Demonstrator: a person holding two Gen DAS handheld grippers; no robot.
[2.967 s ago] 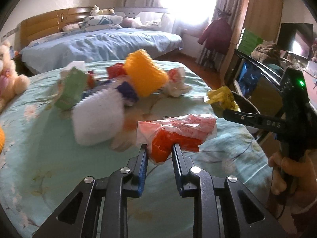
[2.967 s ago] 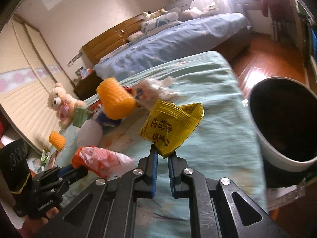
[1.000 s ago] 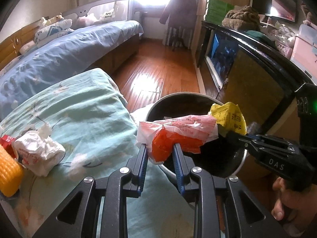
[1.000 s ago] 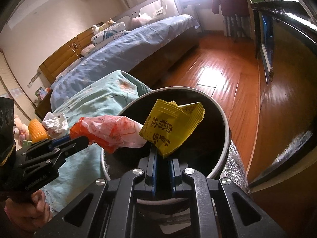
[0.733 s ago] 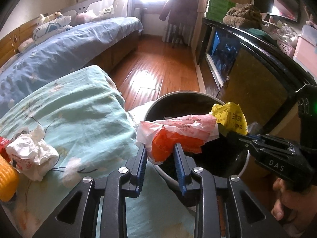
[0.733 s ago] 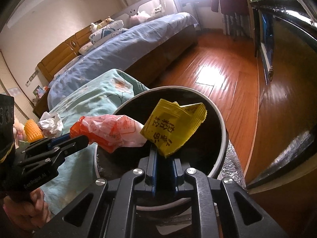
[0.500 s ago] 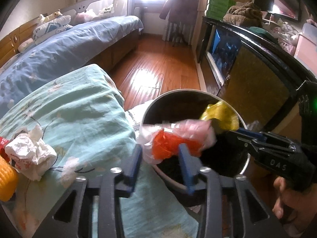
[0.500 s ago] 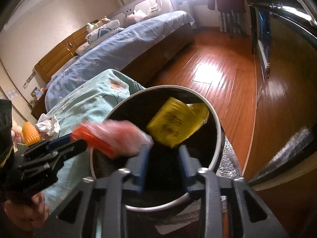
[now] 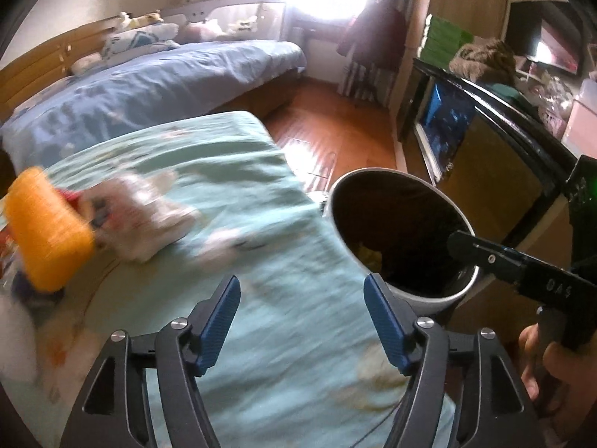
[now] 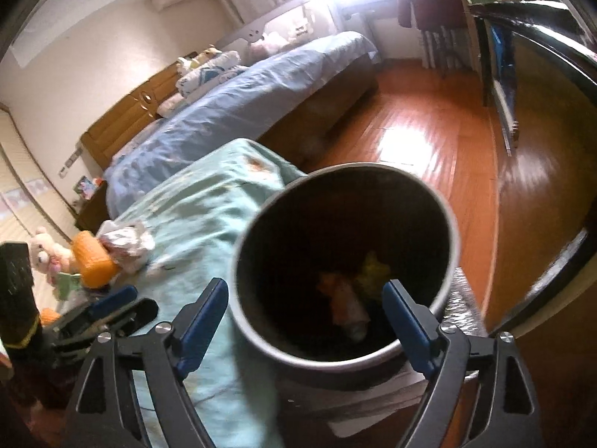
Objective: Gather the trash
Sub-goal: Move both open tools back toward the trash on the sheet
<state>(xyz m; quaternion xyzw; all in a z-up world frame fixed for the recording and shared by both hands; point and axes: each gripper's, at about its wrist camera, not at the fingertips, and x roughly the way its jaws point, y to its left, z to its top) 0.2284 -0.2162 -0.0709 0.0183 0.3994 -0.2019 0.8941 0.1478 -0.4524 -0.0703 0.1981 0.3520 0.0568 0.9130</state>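
The round bin point(image 10: 449, 224) stands on the floor beside the green-covered table point(image 9: 231, 171). Inside it lie the red-and-white wrapper point(image 10: 345, 306) and the yellow packet point(image 10: 373, 270); the yellow packet also shows in the left wrist view point(image 9: 369, 255). My right gripper point(image 10: 304, 306) is open and empty just above the bin's near rim. My left gripper point(image 9: 302, 306) is open and empty over the table edge, left of the bin point(image 9: 429, 295). A crumpled white wrapper point(image 9: 145, 205) lies on the table, also in the right wrist view point(image 10: 125, 244).
An orange corn-shaped toy point(image 9: 46, 227) sits next to the crumpled wrapper. A blue bed point(image 9: 149, 89) lies beyond the table. A dark TV cabinet point(image 9: 485, 142) stands right of the bin. A wooden floor point(image 10: 429, 142) lies between bed and cabinet.
Both grippers opened and dropped the red-and-white wrapper and the yellow packet into the bin. The left gripper has swung back left toward the table.
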